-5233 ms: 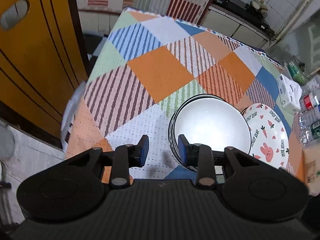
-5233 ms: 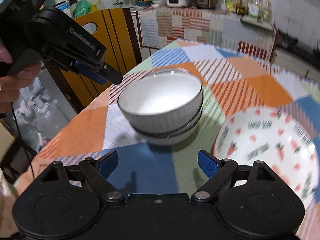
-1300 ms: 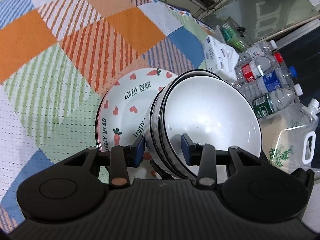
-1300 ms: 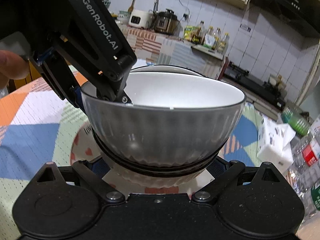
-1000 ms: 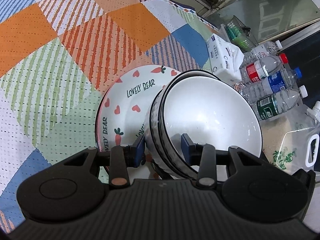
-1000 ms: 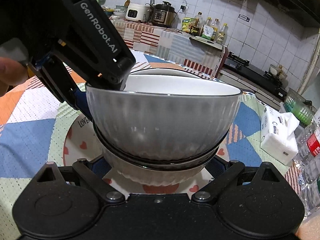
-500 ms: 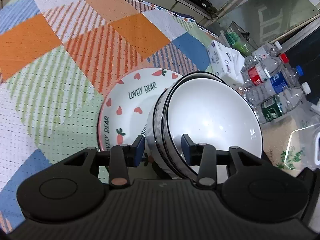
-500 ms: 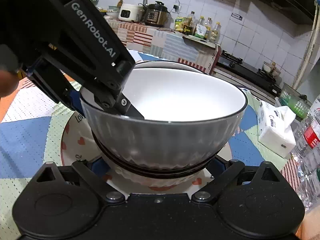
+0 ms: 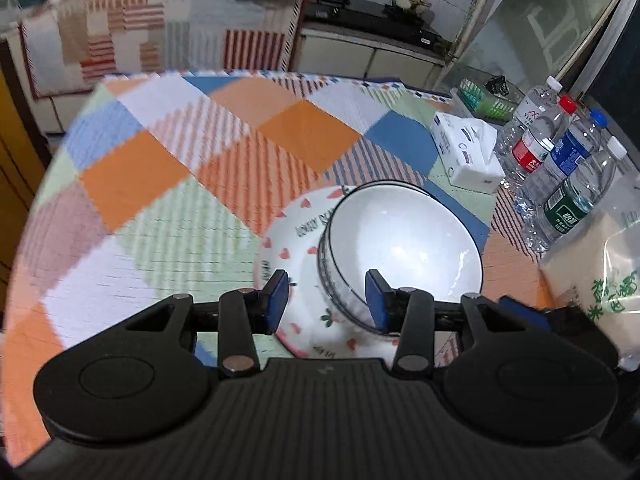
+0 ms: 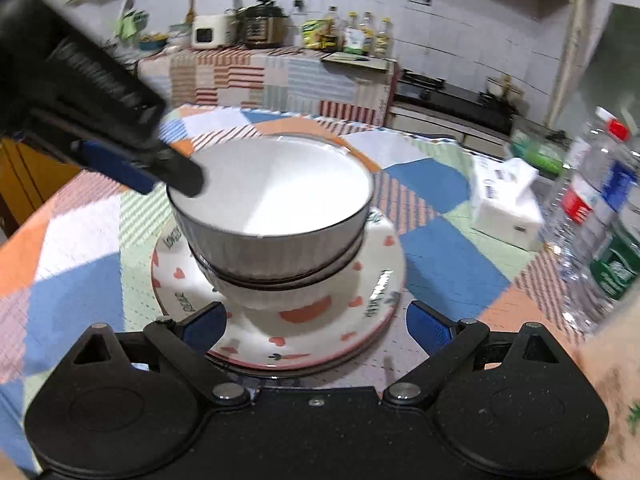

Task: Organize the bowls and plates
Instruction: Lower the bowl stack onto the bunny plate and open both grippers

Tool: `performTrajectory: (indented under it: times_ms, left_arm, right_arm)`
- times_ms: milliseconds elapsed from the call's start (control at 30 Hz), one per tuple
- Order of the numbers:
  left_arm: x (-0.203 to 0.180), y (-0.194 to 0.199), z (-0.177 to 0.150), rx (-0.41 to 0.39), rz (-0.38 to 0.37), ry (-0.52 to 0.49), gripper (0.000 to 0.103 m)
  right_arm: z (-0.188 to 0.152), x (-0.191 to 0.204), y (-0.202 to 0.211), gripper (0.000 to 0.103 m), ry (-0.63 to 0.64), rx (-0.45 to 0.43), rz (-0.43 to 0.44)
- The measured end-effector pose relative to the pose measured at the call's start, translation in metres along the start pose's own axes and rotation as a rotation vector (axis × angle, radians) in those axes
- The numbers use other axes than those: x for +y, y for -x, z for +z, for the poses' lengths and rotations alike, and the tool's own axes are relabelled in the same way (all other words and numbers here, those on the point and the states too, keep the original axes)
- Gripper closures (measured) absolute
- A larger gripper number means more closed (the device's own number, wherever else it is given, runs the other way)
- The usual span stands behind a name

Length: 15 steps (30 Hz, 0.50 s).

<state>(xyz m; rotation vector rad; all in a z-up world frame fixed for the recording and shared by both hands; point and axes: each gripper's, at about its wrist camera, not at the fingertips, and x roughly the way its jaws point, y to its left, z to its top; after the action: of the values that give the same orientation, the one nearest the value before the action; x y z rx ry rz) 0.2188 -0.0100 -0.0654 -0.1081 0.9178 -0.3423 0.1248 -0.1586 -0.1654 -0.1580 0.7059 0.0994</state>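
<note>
A stack of white ribbed bowls (image 9: 400, 252) (image 10: 276, 216) with dark rims stands on the patterned "Lovely Bear" plate (image 9: 288, 236) (image 10: 372, 280) on the patchwork tablecloth. My left gripper (image 9: 326, 296) is open, its fingers apart on either side of the bowls' near rim, lifted off it. In the right wrist view the left gripper's fingers (image 10: 136, 168) hover at the bowls' left rim. My right gripper (image 10: 316, 326) is open wide and empty, just in front of the plate's near edge.
A tissue pack (image 9: 468, 152) (image 10: 504, 200) lies right of the plate. Several water bottles (image 9: 560, 176) (image 10: 600, 208) and a plastic bag (image 9: 596, 264) stand at the right edge. A yellow chair (image 10: 24, 176) is on the left. The kitchen counter (image 10: 272, 72) is behind.
My left gripper has let go of the bowl rim and opened; the bowl stack now rests on the plate. Both grippers have pulled back and up from the stack.
</note>
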Motion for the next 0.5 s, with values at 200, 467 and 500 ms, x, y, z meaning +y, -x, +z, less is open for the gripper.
performTrajectory:
  times_ms: [200,467,500]
  left_arm:
    - [-0.004,0.049,-0.005,-0.022,0.065,-0.019,0.059]
    - [-0.008,0.095,-0.021,-0.020,0.124,-0.038,0.056]
    - [-0.008,0.099,-0.024,-0.020,0.125,-0.037,0.055]
  right_arm:
    - [0.015,0.003,0.029,0.004,0.017,-0.003,-0.046]
    - [0.038,0.000,0.061,0.004,-0.048,0.024,-0.038]
    - [0.040,-0.002,0.064,0.004,-0.060,0.026,-0.034]
